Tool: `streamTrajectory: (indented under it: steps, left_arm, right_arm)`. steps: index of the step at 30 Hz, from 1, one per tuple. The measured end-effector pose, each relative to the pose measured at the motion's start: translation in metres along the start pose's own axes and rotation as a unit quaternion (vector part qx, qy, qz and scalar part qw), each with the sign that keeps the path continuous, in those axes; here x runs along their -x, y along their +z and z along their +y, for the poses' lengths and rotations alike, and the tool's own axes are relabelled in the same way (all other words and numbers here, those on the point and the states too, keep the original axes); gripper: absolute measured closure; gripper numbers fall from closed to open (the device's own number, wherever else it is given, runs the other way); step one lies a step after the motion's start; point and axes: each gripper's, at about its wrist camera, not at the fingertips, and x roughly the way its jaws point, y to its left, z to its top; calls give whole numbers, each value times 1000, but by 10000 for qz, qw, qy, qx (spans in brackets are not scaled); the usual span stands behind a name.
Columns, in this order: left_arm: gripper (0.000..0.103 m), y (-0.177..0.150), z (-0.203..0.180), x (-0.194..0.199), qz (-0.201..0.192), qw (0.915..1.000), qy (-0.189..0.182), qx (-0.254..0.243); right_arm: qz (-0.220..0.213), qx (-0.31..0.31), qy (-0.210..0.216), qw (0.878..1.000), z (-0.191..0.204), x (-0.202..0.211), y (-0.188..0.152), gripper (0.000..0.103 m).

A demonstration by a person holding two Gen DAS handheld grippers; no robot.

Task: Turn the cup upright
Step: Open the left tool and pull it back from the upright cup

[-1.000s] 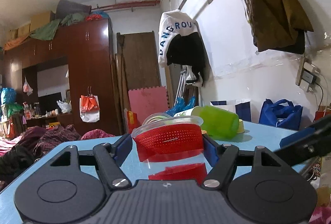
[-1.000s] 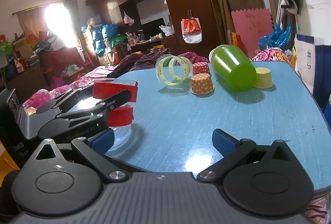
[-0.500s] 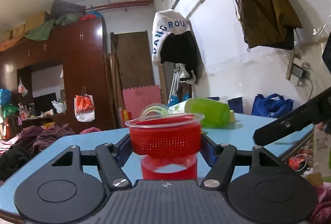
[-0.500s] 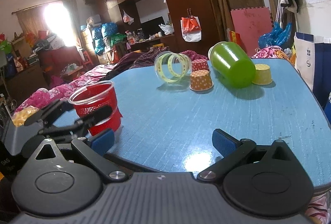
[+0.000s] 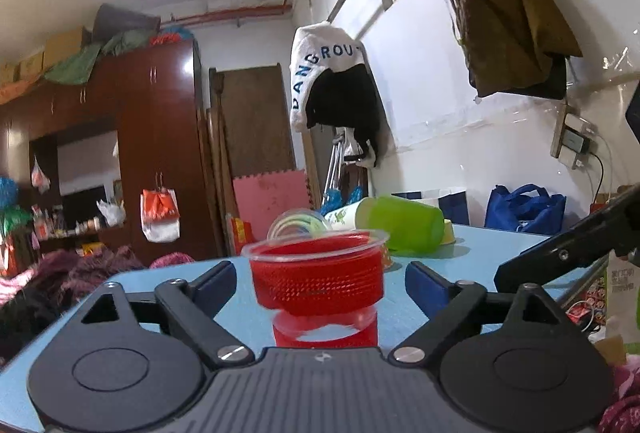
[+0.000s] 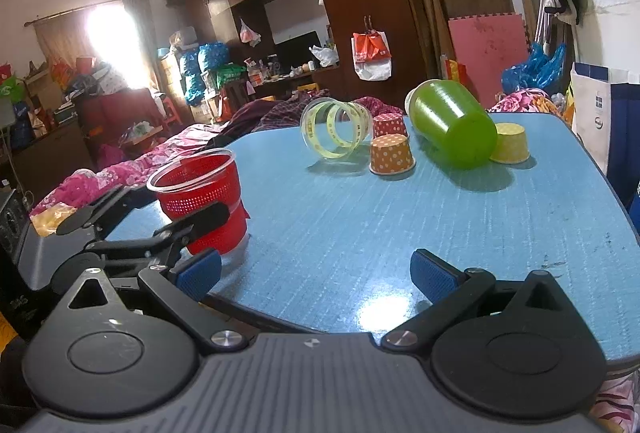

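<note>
A clear plastic cup with a red mesh sleeve point(image 5: 318, 283) stands upright on the blue table point(image 6: 400, 217), mouth up; it also shows in the right wrist view point(image 6: 200, 199) near the table's left edge. My left gripper point(image 5: 320, 283) is open, its blue pads point(image 5: 216, 283) apart from the cup on either side. It shows in the right wrist view point(image 6: 160, 209) around the cup. My right gripper point(image 6: 316, 273) is open and empty over the table's near edge.
A green cup point(image 6: 452, 123) lies on its side at the back. A clear cup with yellow bands point(image 6: 336, 129) lies beside it. Three small dotted paper cups point(image 6: 390, 153) stand upside down there. A bed with clothes lies left of the table.
My left gripper turned the red cup from tilted in the air to upright on the table, then opened and let it go. My right gripper has stayed still.
</note>
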Motion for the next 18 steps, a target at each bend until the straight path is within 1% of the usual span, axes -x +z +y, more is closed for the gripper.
streamTrajectory:
  steps: [2, 4, 6, 9, 10, 11, 12, 13, 15, 16, 18]
  left_arm:
    - [8, 2, 1, 5, -4, 10000, -32, -35]
    - [8, 5, 5, 8, 42, 9999, -89, 36]
    - [8, 10, 12, 18, 102, 9992, -292, 233]
    - [7, 23, 24, 44, 0, 9962, -684, 547]
    - [6, 29, 27, 53, -69, 9957, -718, 590]
    - [2, 36, 29, 61, -147, 9964, -605, 579]
    - [0, 44, 30, 67, -162, 9977, -399, 522]
    - [0, 51, 31, 69, -125, 9985, -179, 495]
    - [0, 64, 37, 67, 129, 9978, 54, 645]
    - [0, 70, 43, 65, 355, 9958, 9, 847]
    - [0, 77, 50, 62, 675, 9908, -274, 1143]
  right_arm:
    - [-17, -5, 0, 10000, 0, 1, 0, 1]
    - [-31, -20, -2, 10000, 0, 2, 0, 1]
    - [-67, -30, -26, 10000, 0, 6, 0, 1]
    - [-252, 58, -102, 9996, 6, 17, 1, 1]
    - [-358, 147, -134, 9992, 10, 22, 2, 1]
    - [-506, 291, -202, 9981, 17, 28, 3, 1]
    - [-674, 452, -351, 9961, 26, 35, 5, 1]
    - [-851, 616, -576, 9928, 35, 42, 9, 1]
    - [-1050, 899, -973, 9856, 52, 48, 18, 1]
    - [-1078, 987, -1139, 9827, 61, 48, 23, 1]
    - [-1050, 1100, -1432, 9779, 74, 46, 29, 1]
